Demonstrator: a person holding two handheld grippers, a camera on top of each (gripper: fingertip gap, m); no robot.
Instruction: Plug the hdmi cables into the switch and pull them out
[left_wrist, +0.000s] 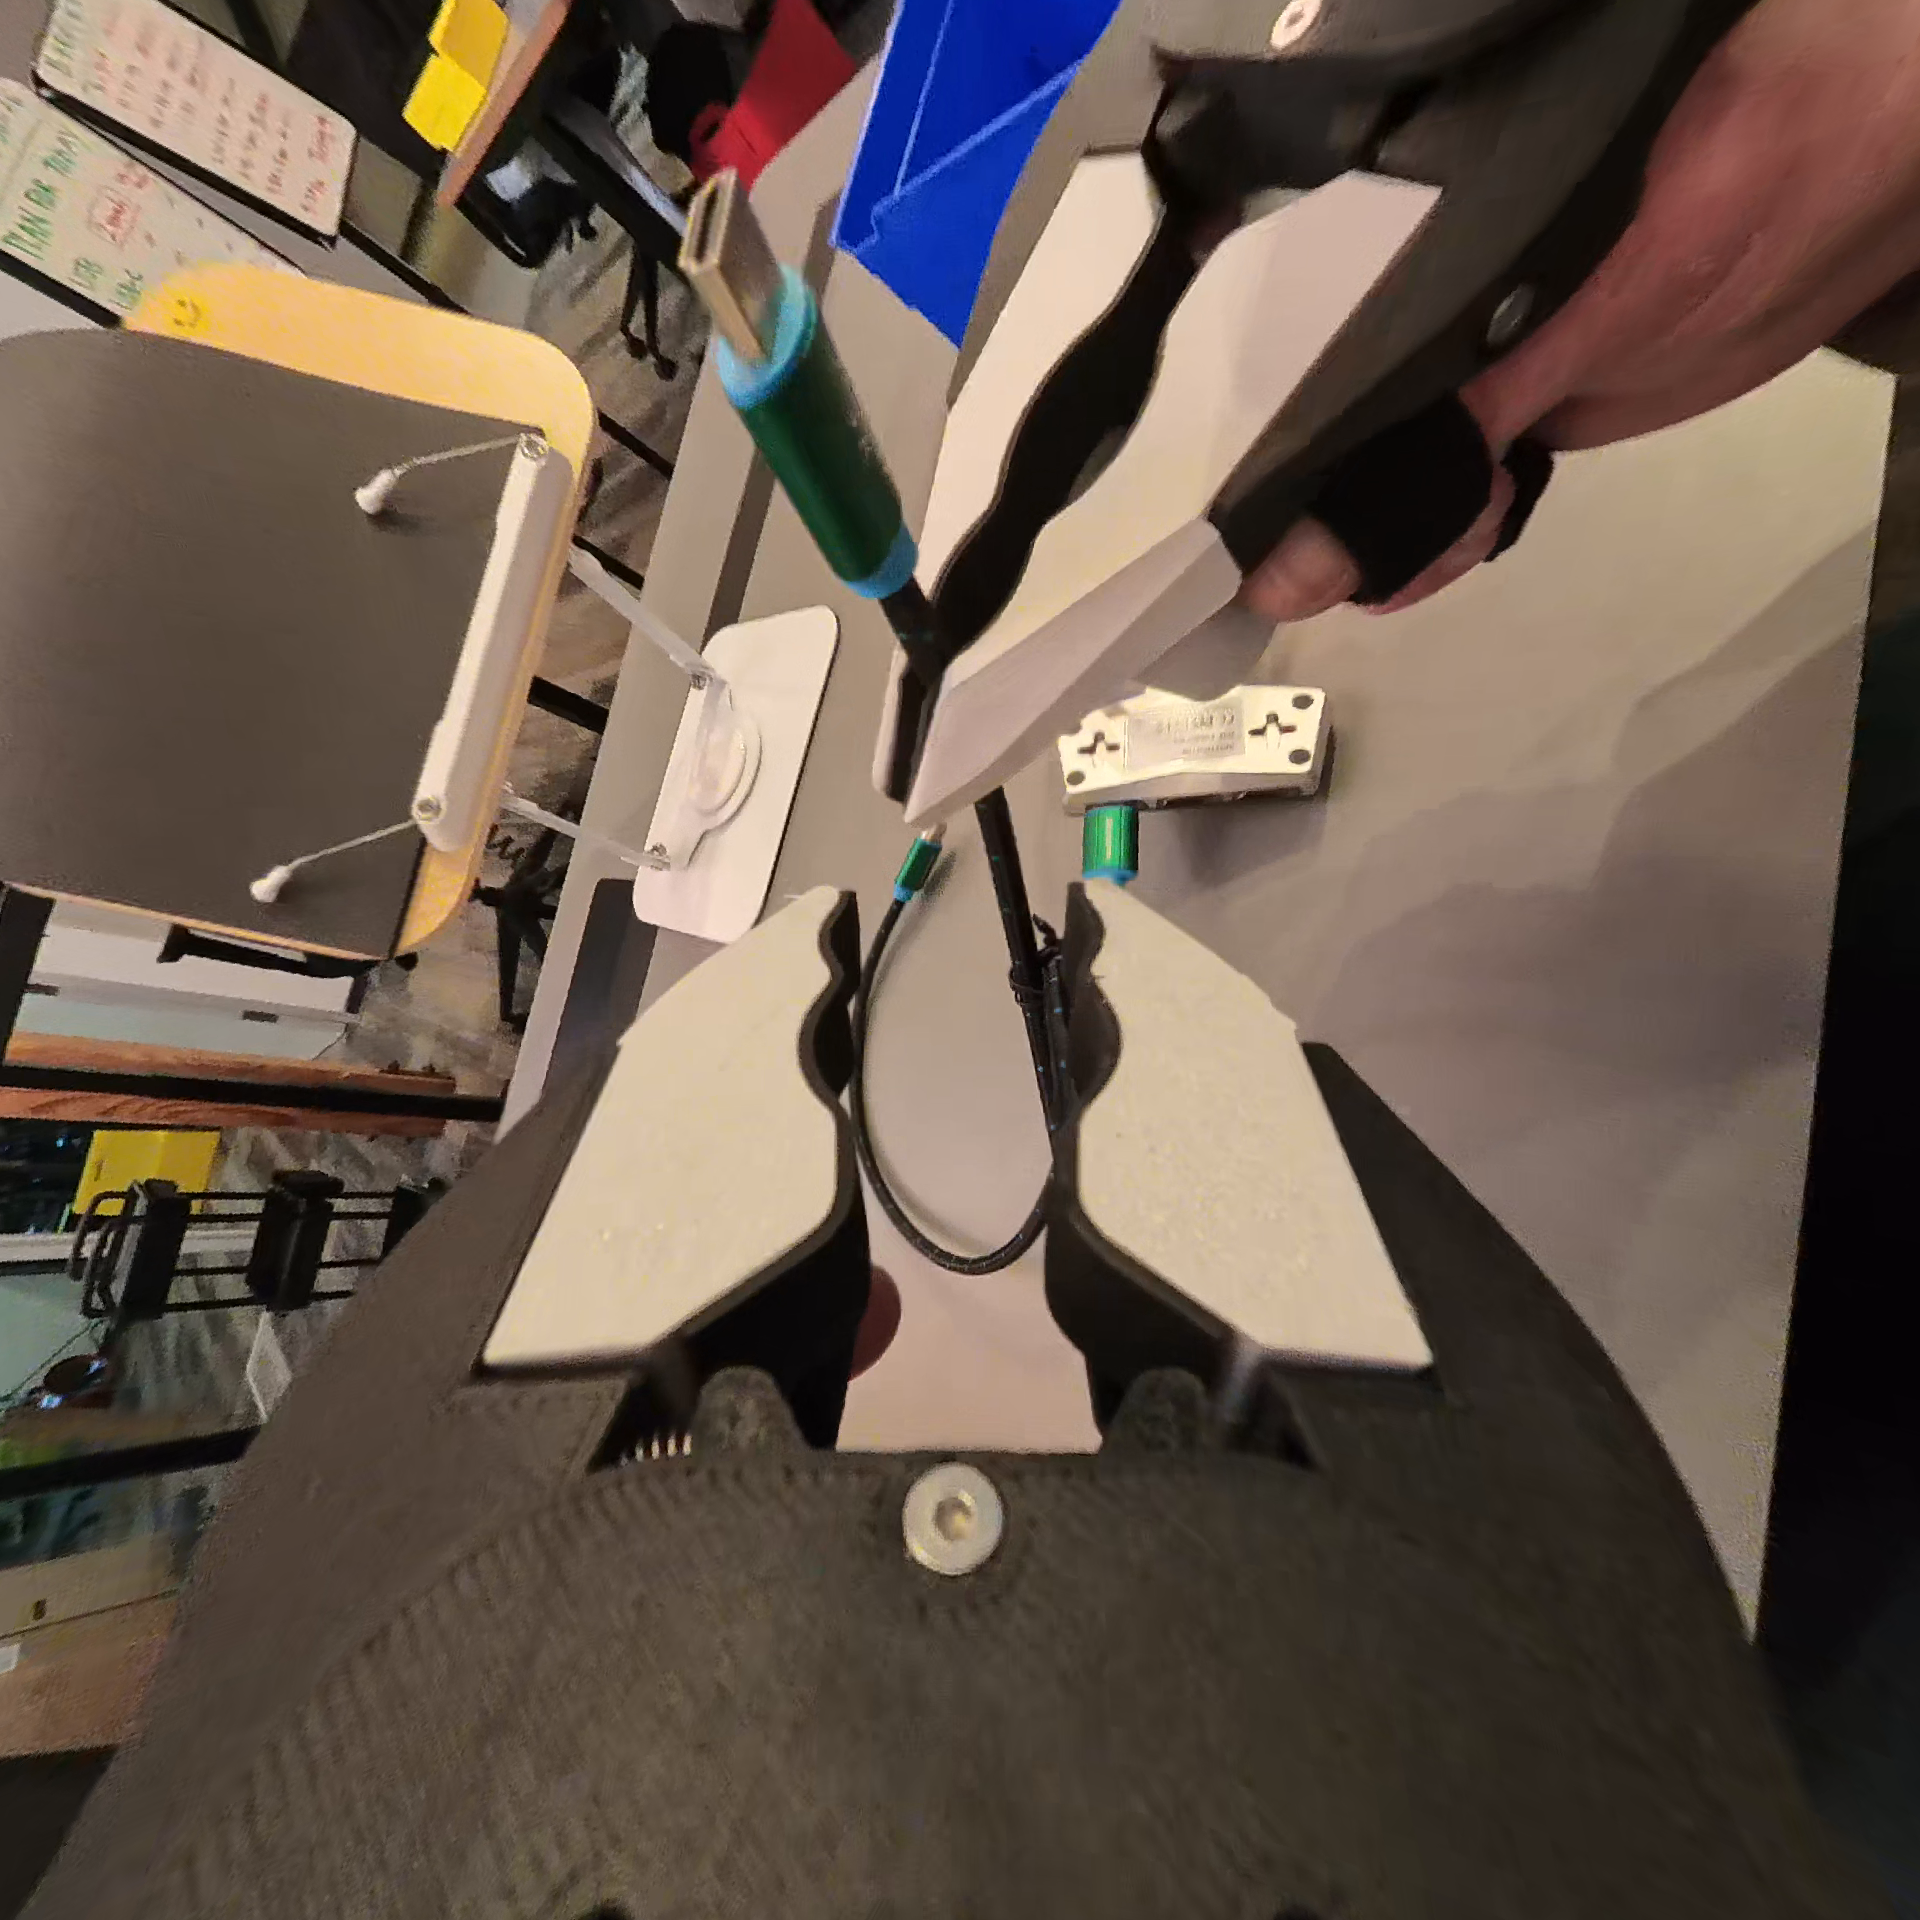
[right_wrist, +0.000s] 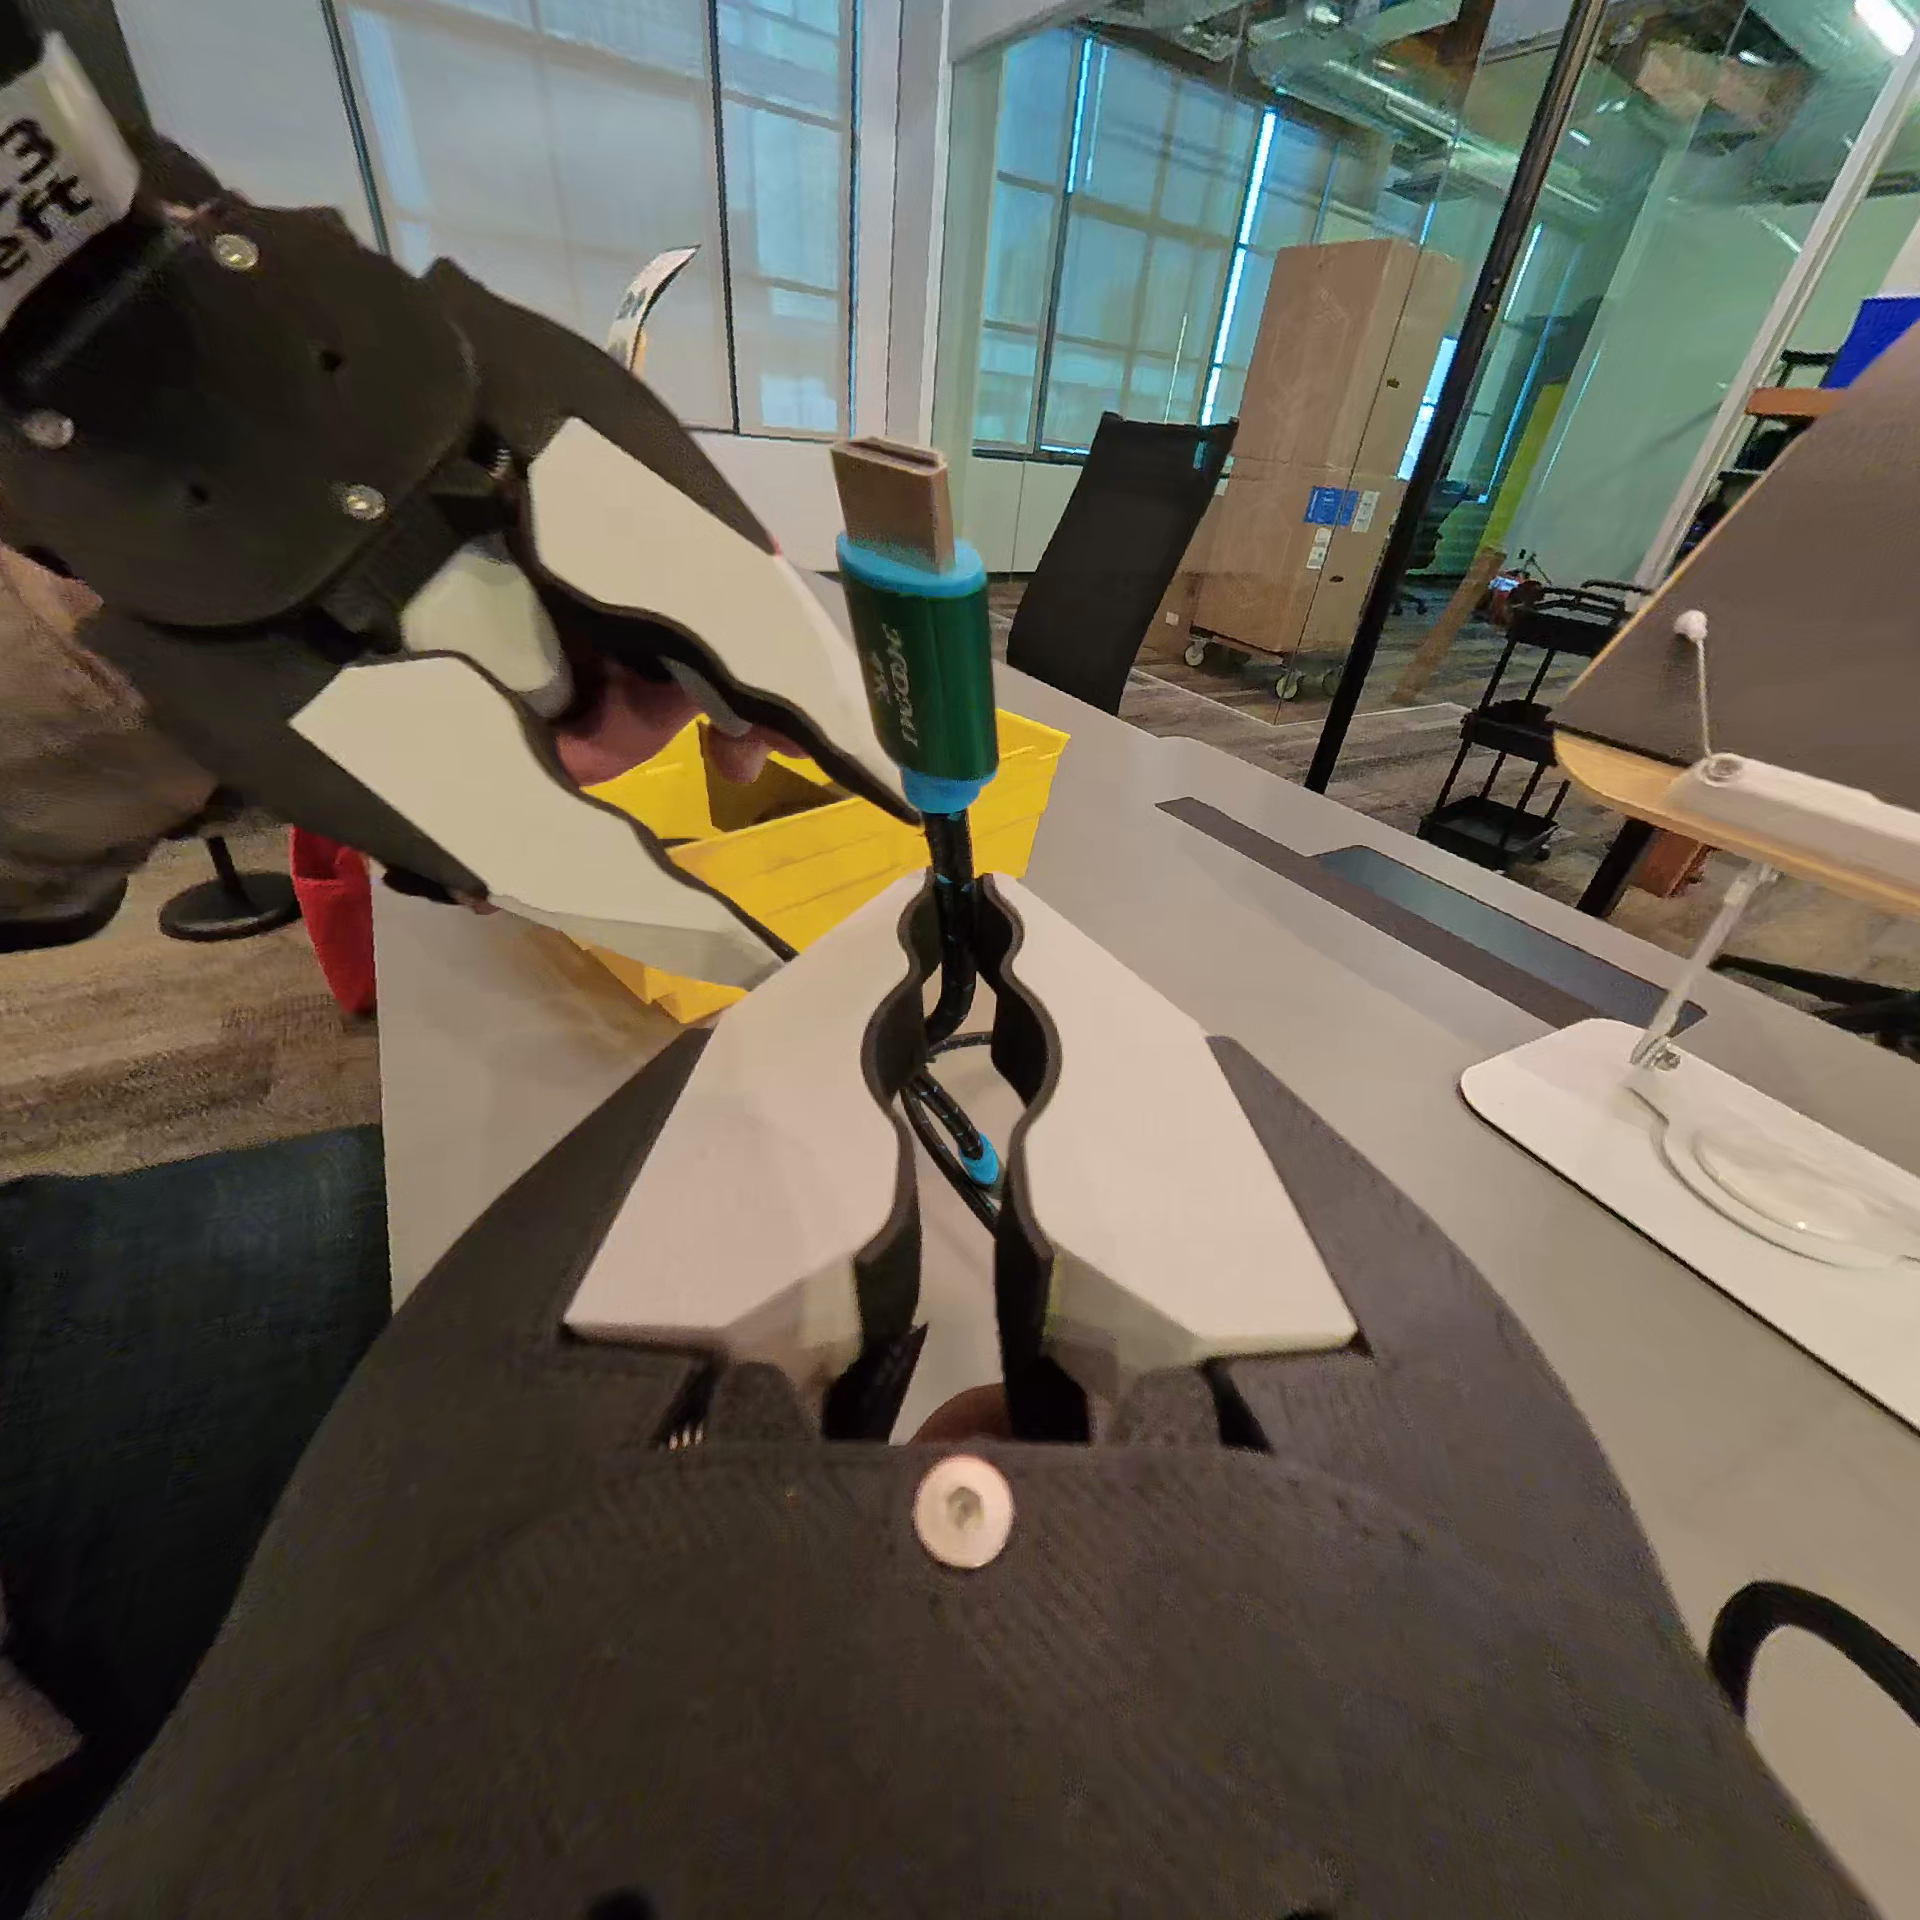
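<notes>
My right gripper is shut on a black-and-blue braided HDMI cable just below its green plug. The plug stands upright in the air with its metal end up. In the left wrist view the right gripper comes in from the top right and the plug tilts up to the left. The silver switch lies on the grey table with another green plug in its near side. A small green connector lies loose beside it. My left gripper is open, and a cable loop lies on the table between its fingers.
A dark board on a clear stand with a white base is on the table's left side. A blue bin stands at the far end. A yellow bin sits behind the left gripper. A person's gloved hand holds the right gripper. Less than 4 cm separates the two grippers' tips.
</notes>
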